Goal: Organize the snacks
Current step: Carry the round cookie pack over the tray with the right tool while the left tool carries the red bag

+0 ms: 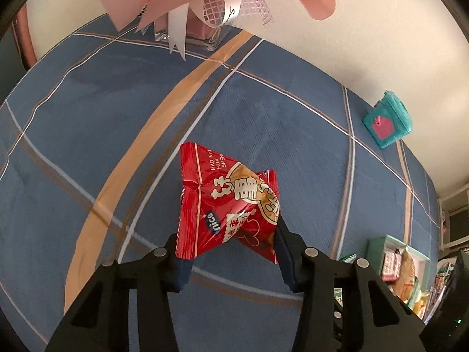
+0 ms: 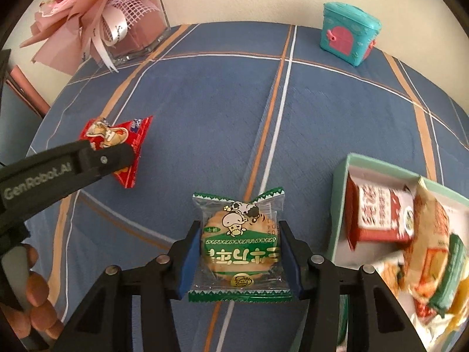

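Observation:
My left gripper is shut on a red snack packet and holds it above the blue checked tablecloth. The same gripper and red packet show at the left of the right wrist view. My right gripper is shut on a green-edged clear packet holding a round cracker, just above the cloth. A mint-green box with several snack packets in it lies to the right of the right gripper; it also shows in the left wrist view.
A pink wrapped bouquet in a glass vase stands at the back left by the wall. A teal toy chest with a pink door stands at the back right. The table's left edge drops off near a pink chair.

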`<state>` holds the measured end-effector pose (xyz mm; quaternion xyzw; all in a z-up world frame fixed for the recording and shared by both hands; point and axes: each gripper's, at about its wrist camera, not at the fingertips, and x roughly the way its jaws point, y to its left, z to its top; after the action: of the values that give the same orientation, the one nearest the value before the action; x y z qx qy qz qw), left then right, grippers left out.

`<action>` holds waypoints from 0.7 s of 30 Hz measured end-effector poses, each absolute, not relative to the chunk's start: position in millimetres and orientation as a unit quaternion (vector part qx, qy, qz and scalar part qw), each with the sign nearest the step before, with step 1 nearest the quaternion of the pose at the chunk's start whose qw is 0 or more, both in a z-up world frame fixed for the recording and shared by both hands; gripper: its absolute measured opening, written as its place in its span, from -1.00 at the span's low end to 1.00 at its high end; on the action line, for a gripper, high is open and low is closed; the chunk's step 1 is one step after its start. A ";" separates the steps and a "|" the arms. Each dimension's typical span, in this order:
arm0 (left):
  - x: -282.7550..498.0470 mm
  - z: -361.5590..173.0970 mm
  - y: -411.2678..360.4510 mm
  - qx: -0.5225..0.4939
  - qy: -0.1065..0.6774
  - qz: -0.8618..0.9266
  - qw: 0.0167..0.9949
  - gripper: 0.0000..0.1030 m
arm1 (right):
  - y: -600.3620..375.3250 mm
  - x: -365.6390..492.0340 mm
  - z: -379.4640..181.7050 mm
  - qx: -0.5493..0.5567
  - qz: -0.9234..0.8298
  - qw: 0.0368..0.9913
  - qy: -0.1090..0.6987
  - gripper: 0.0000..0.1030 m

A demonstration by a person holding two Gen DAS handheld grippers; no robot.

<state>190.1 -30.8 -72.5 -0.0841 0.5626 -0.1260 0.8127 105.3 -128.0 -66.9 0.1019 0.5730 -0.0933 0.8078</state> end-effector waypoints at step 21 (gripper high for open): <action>98.9 -28.8 -11.3 -0.102 0.536 -0.132 0.827 -0.02 | -121.1 20.4 -3.5 0.123 -0.082 0.838 0.526 0.02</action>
<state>98.9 -11.3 -28.8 -0.1022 0.5361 -0.1325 0.8274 20.4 -121.1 -3.5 0.1233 0.5258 -0.0822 0.8376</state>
